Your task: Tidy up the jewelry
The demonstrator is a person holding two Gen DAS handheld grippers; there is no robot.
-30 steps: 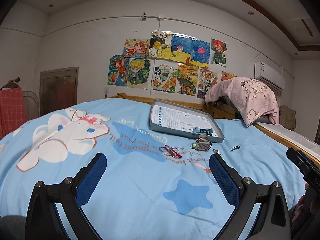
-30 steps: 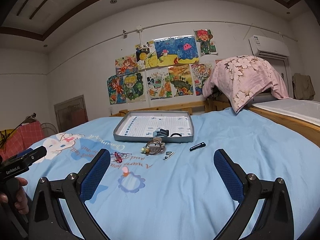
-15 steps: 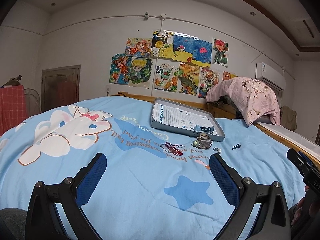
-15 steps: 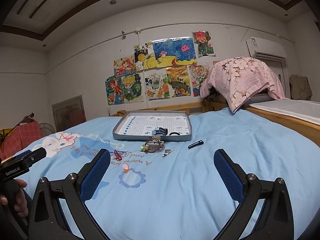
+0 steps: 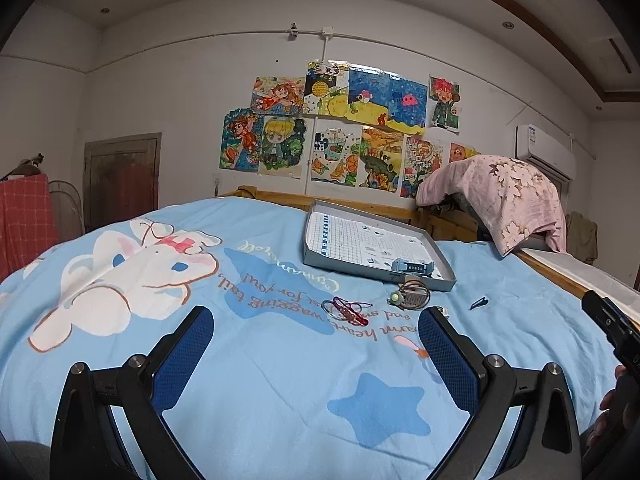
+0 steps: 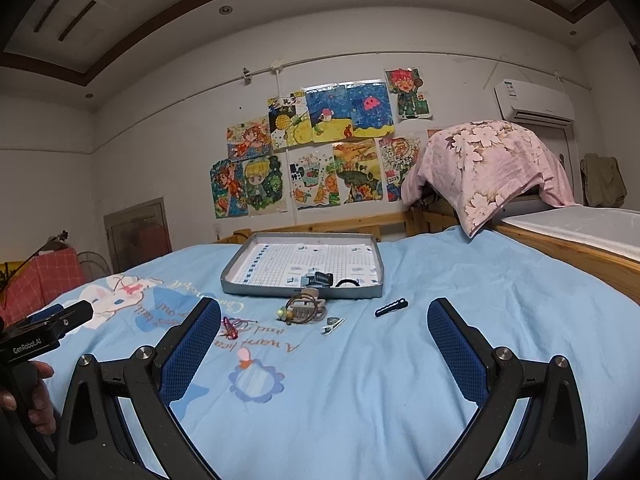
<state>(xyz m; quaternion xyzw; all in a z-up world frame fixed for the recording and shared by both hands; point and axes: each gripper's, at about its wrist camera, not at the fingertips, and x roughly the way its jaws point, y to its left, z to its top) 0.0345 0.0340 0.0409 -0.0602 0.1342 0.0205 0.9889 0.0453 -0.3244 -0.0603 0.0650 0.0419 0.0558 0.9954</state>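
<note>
Left wrist view: left hand-held gripper [image 5: 316, 344] spread wide, empty, low over light-blue cartoon bedspread [image 5: 248, 364], aimed at red-and-purple tangled cords [image 5: 347, 309] just ahead; shallow grey tray [image 5: 316, 258] beyond, probably the destination. Right wrist view: right hand-held gripper [image 6: 324, 340] likewise apart, empty; small black clip [image 6: 391, 307] near tray front, long axis slanting up-right; silver clip [image 6: 333, 325] beside beaded bracelet pile [image 6: 305, 309].

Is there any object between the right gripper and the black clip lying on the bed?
Nothing visible. The right gripper is open, and only bare blue sheet lies between it and the black clip. The small silver clip sits to the left of that path.
</note>
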